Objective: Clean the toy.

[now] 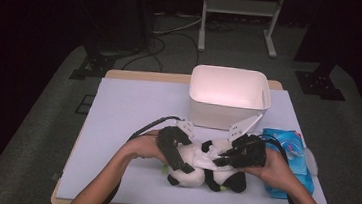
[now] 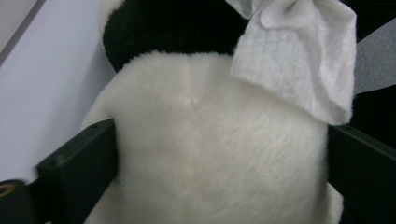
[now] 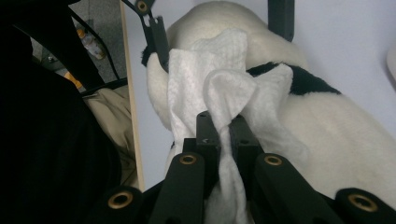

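Observation:
A black-and-white panda plush [image 1: 197, 178] lies on the table near the front edge. My left gripper [image 1: 183, 162] straddles its white body [image 2: 205, 182], with a black jaw pressed into the fur on each side. My right gripper [image 1: 219, 161] comes in from the right, shut on a crumpled white wipe [image 3: 205, 79]. The wipe [image 1: 205, 157] rests on top of the plush and hangs over its upper right side [image 2: 299, 56] in the left gripper view. In the right gripper view the plush [image 3: 336, 135] lies beyond my right gripper [image 3: 223, 122], and the left gripper's two jaws flank the plush farther off.
A white plastic bin [image 1: 228, 109] stands just behind the plush at the table's middle back. A blue pack of wipes [image 1: 292, 153] lies at the right, under my right forearm. The pale mat [image 1: 128, 107] covers the table, with bare space at the left.

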Demonstrator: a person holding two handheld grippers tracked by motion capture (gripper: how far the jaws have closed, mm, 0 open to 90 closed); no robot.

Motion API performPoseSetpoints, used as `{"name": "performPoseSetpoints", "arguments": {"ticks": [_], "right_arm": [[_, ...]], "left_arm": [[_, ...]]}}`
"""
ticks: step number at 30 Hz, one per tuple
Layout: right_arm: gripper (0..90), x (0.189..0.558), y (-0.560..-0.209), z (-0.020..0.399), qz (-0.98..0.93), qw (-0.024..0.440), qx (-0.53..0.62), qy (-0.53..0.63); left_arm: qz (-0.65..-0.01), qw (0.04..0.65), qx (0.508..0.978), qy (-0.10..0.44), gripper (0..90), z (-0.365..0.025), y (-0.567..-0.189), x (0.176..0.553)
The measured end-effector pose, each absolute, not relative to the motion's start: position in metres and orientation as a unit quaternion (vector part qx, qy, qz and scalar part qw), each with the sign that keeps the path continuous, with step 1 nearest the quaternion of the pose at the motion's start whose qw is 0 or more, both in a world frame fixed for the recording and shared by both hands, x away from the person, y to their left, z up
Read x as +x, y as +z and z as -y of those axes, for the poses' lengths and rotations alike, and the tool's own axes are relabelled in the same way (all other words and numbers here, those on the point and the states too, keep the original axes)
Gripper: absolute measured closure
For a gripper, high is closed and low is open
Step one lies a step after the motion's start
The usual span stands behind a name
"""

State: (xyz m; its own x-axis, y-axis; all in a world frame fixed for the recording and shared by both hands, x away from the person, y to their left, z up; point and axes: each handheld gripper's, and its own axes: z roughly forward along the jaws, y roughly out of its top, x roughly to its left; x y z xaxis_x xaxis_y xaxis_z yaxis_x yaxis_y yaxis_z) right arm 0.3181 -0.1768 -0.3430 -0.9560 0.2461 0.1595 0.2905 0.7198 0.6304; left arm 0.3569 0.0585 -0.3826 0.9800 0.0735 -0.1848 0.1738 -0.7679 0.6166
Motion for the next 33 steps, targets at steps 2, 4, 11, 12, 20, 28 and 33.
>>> {"name": "performPoseSetpoints", "arguments": {"ticks": [2,4,11,12,20,28,33], "right_arm": [[84.7,0.319,-0.345,0.177,0.926,0.038,-0.146,-0.347],[84.7,0.319,-0.345,0.178,0.924,0.038,-0.147,-0.351],[84.5,0.322,-0.328,0.18,0.919,0.02,-0.146,-0.364],[84.5,0.324,-0.325,0.18,0.92,0.016,-0.146,-0.364],[84.2,0.343,-0.315,0.179,0.921,-0.01,-0.158,-0.357],[84.2,0.351,-0.327,0.176,0.924,0.004,-0.165,-0.345],[84.2,0.344,-0.333,0.177,0.925,0.005,-0.164,-0.343]], "left_arm": [[-0.065,0.338,0.937,-0.066,14.3,-0.06,-0.382,0.355],[-0.062,0.341,0.936,-0.059,22.6,-0.063,-0.379,0.354],[-0.05,0.355,0.933,-0.027,34.7,-0.071,-0.364,0.356],[-0.048,0.356,0.933,-0.019,35.0,-0.071,-0.362,0.356],[-0.039,0.341,0.938,0.037,35.9,-0.071,-0.351,0.362],[-0.048,0.348,0.936,0.016,26.1,-0.072,-0.361,0.363],[-0.056,0.363,0.93,0.005,16.6,-0.076,-0.363,0.363]]}}
